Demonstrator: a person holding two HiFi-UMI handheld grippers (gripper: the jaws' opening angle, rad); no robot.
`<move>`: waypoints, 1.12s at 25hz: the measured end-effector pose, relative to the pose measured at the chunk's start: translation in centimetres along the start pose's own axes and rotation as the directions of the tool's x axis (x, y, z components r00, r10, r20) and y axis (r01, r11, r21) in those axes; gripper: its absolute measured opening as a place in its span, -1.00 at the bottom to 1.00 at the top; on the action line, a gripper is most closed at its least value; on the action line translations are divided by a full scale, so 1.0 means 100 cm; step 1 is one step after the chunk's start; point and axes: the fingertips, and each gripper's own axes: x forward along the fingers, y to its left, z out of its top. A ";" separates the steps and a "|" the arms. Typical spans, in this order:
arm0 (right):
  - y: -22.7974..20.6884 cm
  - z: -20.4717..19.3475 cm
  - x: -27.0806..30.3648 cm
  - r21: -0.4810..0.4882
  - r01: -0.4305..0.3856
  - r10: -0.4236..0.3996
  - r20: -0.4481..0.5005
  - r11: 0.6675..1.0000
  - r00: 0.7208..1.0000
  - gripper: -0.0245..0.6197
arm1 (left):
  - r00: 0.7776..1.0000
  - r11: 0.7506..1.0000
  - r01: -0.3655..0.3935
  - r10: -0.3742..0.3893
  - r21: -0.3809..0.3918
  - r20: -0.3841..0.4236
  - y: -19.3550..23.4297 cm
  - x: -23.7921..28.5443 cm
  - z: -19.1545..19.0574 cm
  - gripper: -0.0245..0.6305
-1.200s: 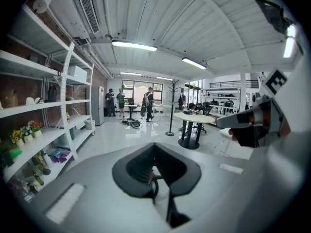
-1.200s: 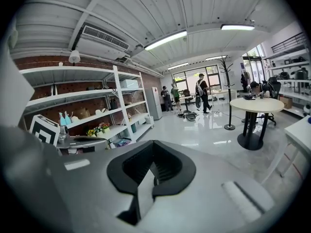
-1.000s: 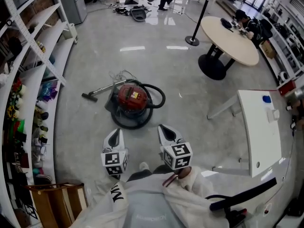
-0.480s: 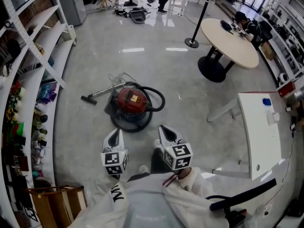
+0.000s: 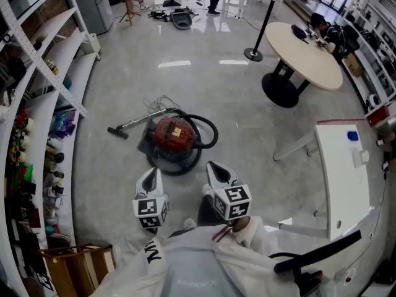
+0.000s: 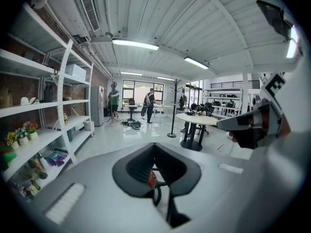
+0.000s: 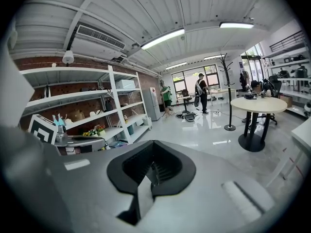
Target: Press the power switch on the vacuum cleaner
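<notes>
A red canister vacuum cleaner (image 5: 175, 135) lies on the grey floor, its black hose (image 5: 207, 129) looped to the right and its wand and floor nozzle (image 5: 127, 125) stretched to the left. In the head view my left gripper (image 5: 151, 173) and right gripper (image 5: 214, 167) are held side by side just short of the vacuum and point toward it. Both stand apart from it, jaws together and holding nothing. In the left gripper view a sliver of the red vacuum (image 6: 151, 179) shows through the slit of that gripper (image 6: 156, 166). The right gripper (image 7: 151, 171) shows only floor.
Metal shelves (image 5: 37, 122) with small items line the left side. A round table (image 5: 303, 51) and a stanchion post (image 5: 253, 53) stand at the back right, a white table (image 5: 343, 172) at the right, a wooden crate (image 5: 68, 265) at the lower left. People stand far back.
The vacuum sits slightly lower and nearer in the head view. A dark trouser leg has come into view between the grippers. Both grippers keep the same pose, jaws together.
</notes>
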 end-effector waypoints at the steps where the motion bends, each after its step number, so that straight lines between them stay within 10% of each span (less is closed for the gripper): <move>1: -0.002 0.001 0.003 0.000 -0.001 0.001 -0.002 1.000 1.000 -0.92 | 1.000 1.000 -0.001 0.001 0.000 -0.002 0.000 0.004 0.001 -0.93; 28: -0.075 0.052 0.087 0.001 -0.088 0.088 -0.039 0.996 0.995 -0.92 | 0.996 0.996 -0.084 0.084 -0.010 -0.037 0.001 0.103 0.038 -0.93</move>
